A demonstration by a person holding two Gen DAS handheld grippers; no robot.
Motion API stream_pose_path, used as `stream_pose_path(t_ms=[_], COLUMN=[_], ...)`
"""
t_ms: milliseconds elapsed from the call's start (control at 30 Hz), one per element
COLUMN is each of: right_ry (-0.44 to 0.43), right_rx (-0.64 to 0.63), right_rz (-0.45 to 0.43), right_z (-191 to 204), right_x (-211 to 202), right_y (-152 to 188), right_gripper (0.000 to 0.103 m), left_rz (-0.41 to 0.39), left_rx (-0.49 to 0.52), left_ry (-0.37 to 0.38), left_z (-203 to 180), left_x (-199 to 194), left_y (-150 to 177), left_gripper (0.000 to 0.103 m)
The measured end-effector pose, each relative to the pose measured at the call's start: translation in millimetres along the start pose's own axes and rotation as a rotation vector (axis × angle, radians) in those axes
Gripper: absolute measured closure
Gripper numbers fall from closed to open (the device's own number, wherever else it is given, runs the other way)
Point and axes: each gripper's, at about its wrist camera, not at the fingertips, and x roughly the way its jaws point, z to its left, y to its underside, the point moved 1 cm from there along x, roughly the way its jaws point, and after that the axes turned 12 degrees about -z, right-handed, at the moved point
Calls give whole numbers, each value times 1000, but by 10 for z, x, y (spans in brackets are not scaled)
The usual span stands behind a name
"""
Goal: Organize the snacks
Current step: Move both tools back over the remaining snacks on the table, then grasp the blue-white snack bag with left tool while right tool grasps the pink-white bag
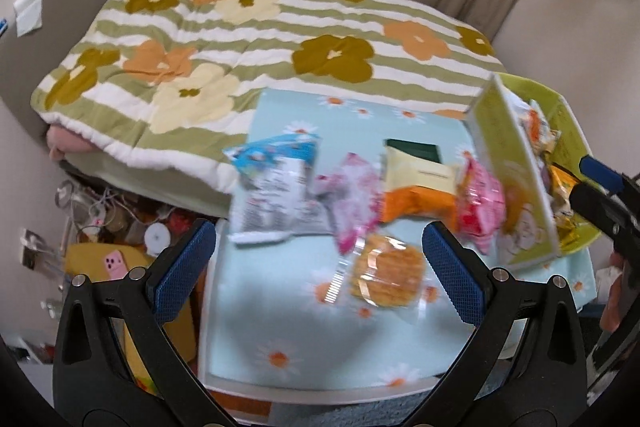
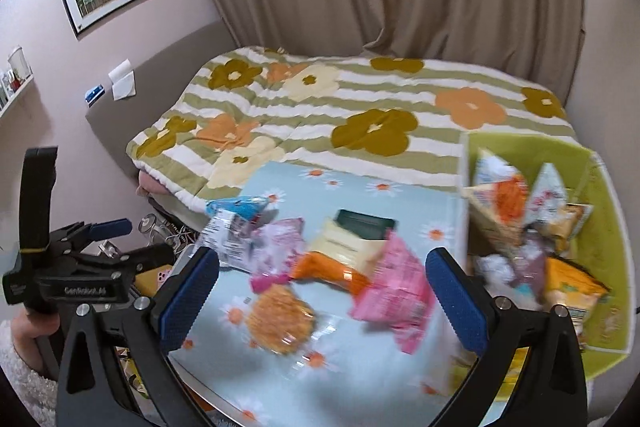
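We hold the left gripper (image 1: 318,269) and right gripper (image 2: 322,297) wide open, empty; the round cracker pack (image 1: 386,277) lies just ahead between the left's fingers, nearer it.

Snack packets (image 1: 280,187) blurred (labels unreadable); green bin (image 2: 608,267) partly cropped.

Snack packets (image 1: 352,187) on table (image 1: 304,339); bin (image 2: 600,267) right; bed (image 1: 248,39) behind.

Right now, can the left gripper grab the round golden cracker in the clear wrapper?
Probably yes. The left gripper is open and empty, with the round cracker lying alone on the daisy cloth right between its fingers; nothing covers it.
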Motion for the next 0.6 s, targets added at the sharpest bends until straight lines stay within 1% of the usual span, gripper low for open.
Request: stream_pose_path(t_ms=[133, 200, 267, 367, 467, 533, 600], right_ry=[-15, -40, -50, -33, -30, -30, -36], right_rx=[-20, -10, -8, -42, -93, -126, -145], right_rz=[38, 57, 95, 135, 155, 178, 200], right_z=[250, 299, 325, 378, 416, 442, 447], right_x=[410, 602, 808, 1036, 1198, 1328, 1439], right_y=[45, 98, 179, 287, 350, 392, 428], right_gripper=[0, 0, 0, 0, 0, 0, 0], left_rz=[36, 65, 102, 150, 172, 188, 206], left_rx=[-12, -19, -43, -72, -86, -89, -83], left_ry=[26, 42, 77, 106, 118, 114, 93], left_z=[325, 426, 534, 617, 620, 616, 606], left_x=[280, 452, 672, 927, 1129, 1288, 1425], left_y=[-107, -126, -122, -89, -66, -52, -40], left_gripper=[1, 1, 1, 1, 1, 1, 1])
